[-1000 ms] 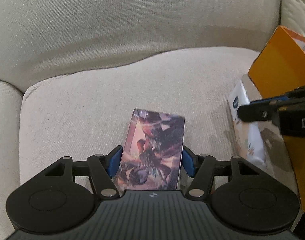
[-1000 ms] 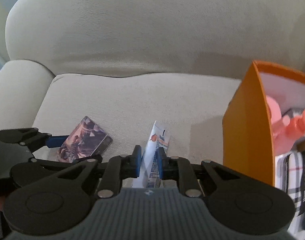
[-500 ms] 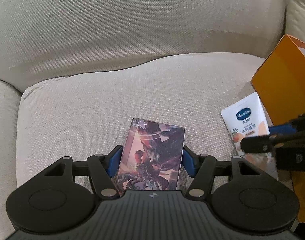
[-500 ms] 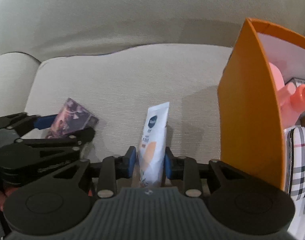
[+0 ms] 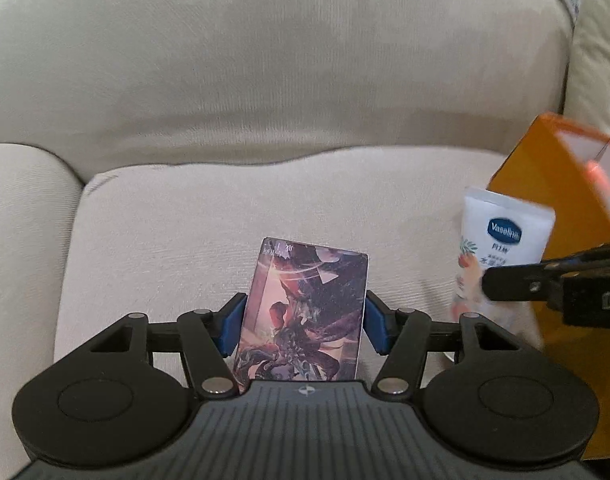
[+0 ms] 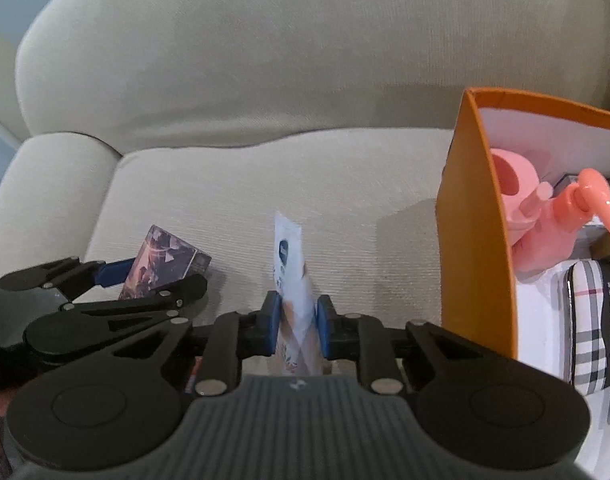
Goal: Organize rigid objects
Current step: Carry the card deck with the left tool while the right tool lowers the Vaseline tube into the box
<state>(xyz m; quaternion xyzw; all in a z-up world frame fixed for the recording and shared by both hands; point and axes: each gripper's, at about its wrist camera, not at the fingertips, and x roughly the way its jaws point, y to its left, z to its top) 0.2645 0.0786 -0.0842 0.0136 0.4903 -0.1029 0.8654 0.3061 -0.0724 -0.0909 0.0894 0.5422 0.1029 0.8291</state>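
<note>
My left gripper point(image 5: 303, 326) is shut on a card box with dark fantasy artwork point(image 5: 301, 316), held above the beige sofa seat point(image 5: 225, 216). The box also shows in the right wrist view point(image 6: 161, 256), at the left. My right gripper point(image 6: 297, 326) is shut on a white Vaseline tube point(image 6: 291, 264), held upright and edge-on. The tube also shows in the left wrist view point(image 5: 497, 240), beside the orange bag point(image 5: 553, 200). The orange bag point(image 6: 477, 240) stands open at the right of the seat.
Inside the orange bag are a pink pump bottle point(image 6: 561, 220) and a plaid case point(image 6: 593, 320). The sofa backrest point(image 6: 305, 60) rises behind the seat, an armrest point(image 6: 45, 184) is at the left, and a cushion point(image 5: 597, 60) lies at far right.
Both grippers have lifted with their objects. The right gripper has turned, so the tube is edge-on again. The tube sits higher beside the bag in the left wrist view.
</note>
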